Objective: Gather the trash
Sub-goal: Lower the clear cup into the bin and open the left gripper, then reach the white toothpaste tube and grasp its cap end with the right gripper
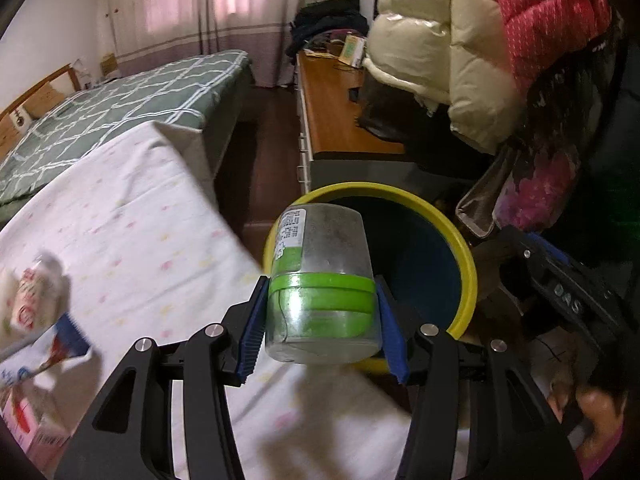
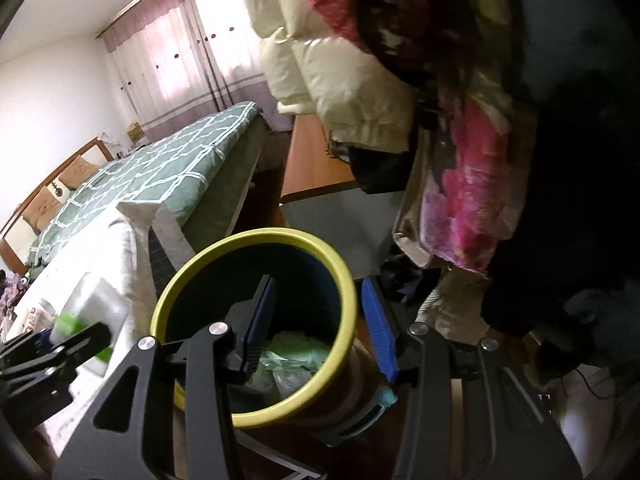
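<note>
now my left hand-held gripper (image 1: 320, 312) clamps the clear jar (image 1: 320, 280) by its green band, at the yellow bin (image 1: 468, 264) rim; right hand-held gripper (image 2: 320, 328) gapes empty over it. carry fully over the opening before releasing

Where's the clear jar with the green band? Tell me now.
In the left wrist view the jar is clamped in the left gripper, held at the near rim of the yellow-rimmed bin, beside the white-sheeted bed.
</note>
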Available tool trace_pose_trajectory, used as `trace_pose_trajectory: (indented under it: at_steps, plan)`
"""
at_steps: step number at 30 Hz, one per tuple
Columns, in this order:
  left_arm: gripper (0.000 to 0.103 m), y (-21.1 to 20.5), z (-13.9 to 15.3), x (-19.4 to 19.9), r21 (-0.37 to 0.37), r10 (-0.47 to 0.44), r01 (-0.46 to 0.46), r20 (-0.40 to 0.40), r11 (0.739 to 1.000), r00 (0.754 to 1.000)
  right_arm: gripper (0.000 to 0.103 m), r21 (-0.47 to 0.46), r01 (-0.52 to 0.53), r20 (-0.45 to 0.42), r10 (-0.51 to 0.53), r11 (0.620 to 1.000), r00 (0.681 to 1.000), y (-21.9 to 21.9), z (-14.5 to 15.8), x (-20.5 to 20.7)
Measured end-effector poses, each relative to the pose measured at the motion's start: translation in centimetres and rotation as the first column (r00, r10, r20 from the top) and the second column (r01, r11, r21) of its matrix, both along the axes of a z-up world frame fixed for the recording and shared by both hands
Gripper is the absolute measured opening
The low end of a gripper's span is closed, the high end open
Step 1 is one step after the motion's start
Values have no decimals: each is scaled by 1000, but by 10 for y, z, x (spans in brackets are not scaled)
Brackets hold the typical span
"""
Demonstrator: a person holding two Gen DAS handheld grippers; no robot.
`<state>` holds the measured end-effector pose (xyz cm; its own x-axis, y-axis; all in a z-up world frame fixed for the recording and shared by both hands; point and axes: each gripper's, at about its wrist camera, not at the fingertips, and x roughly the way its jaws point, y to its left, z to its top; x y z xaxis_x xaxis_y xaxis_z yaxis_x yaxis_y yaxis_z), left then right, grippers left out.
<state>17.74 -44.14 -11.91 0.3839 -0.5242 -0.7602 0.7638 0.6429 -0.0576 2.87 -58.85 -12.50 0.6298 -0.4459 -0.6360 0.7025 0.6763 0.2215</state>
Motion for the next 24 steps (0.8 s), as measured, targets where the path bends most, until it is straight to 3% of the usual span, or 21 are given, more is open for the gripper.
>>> trace_pose_trajectory:
  at_steps: [10,11,13,19,24]
  plan:
    - [52,-38,-21,4,39,-23,24,-38,999,999,48,3,14,-1,-14,1000,1000,-6,0,-8]
    - [64,-38,-21,4,39,-20,22,-37,999,999,48,6,13,-1,-13,1000,1000,-7,-1,-8]
    - [72,-34,-18,3,27,-10,11,-25,1000,1000,48,5,14,0,-14,1000,1000,-5,0,-7]
    - [72,2,7,1,-24,15,-14,10,1000,1000,48,4,-3,3,3,1000,1000,1,1,-2]
    - [76,56,23,9,-74,89,-88,0,993,996,48,3,-32,-3,32,999,999,13,2,7]
